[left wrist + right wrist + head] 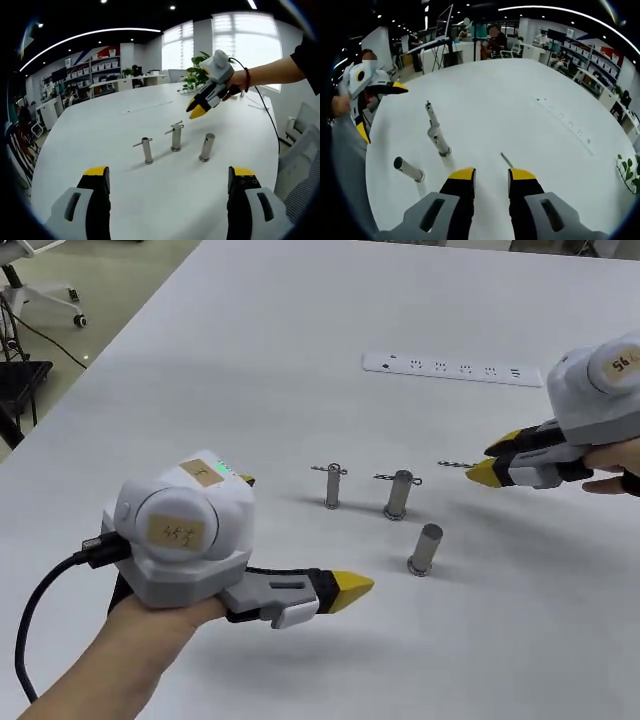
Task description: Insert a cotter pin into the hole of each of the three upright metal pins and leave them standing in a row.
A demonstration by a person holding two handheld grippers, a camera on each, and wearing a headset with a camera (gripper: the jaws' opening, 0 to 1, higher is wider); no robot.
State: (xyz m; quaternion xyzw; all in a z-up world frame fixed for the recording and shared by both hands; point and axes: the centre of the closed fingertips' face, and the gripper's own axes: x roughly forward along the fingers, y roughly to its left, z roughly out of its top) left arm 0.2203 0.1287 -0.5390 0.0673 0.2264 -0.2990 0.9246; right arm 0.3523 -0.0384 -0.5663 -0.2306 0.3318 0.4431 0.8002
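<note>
Three metal pins stand on the white table (300,350). The left pin (333,486) and the middle pin (399,495) each carry a cotter pin through the top. The third pin (426,549) stands nearer, with nothing through it. My right gripper (490,462) hovers right of them, shut on a cotter pin (455,465) that points toward the row. My left gripper (300,532) is low at the front left, open and holding nothing. In the left gripper view the pins (176,137) lie ahead between the wide jaws. The held cotter pin (506,160) sticks out past the right jaws.
A white power strip (450,368) lies on the table behind the pins. A black cable (40,610) trails from the left gripper. The table's left edge (110,350) borders open floor. Desks, shelves and people fill the room's background.
</note>
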